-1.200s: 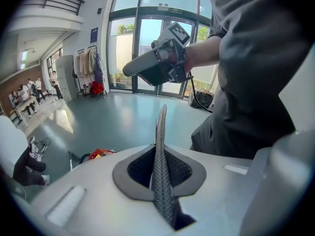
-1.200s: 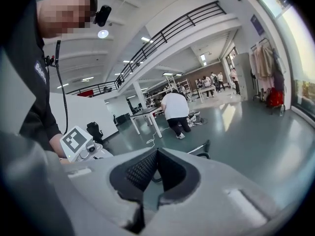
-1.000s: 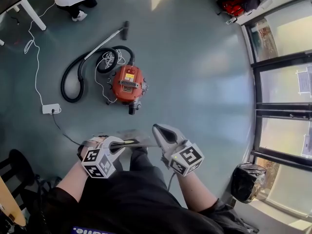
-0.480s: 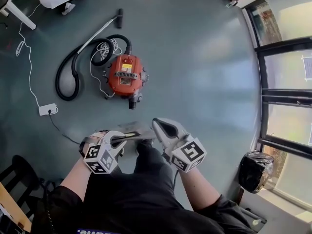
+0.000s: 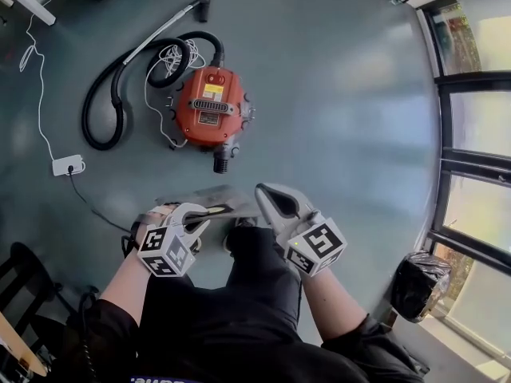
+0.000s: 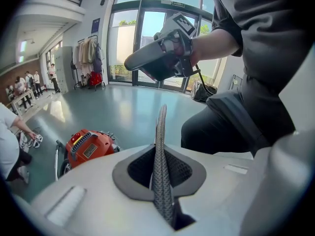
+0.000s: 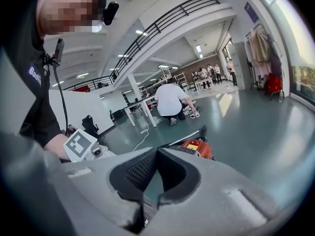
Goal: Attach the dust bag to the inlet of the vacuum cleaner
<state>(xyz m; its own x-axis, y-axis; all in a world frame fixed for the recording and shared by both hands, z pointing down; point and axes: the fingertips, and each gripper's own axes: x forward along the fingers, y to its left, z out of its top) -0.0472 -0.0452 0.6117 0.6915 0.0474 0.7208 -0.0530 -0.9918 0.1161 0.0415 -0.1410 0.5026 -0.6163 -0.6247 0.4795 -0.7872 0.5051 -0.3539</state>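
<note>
Pinching a thin grey dust bag (image 6: 161, 119) edge-on, left hand-held gripper (image 6: 160, 146); right hand-held gripper (image 7: 157, 150) clenched.

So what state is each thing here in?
Red canister vacuum cleaner: upright on floor, no bag on its inlet.
Flat grey dust bag: gripped, held above floor.
Left hand-held gripper: shut on the bag.
Right hand-held gripper: jaws together at the tips.
Black flexible hose: looped on floor.

left gripper (image 5: 204, 211), right gripper (image 5: 263, 192), jaws together
</note>
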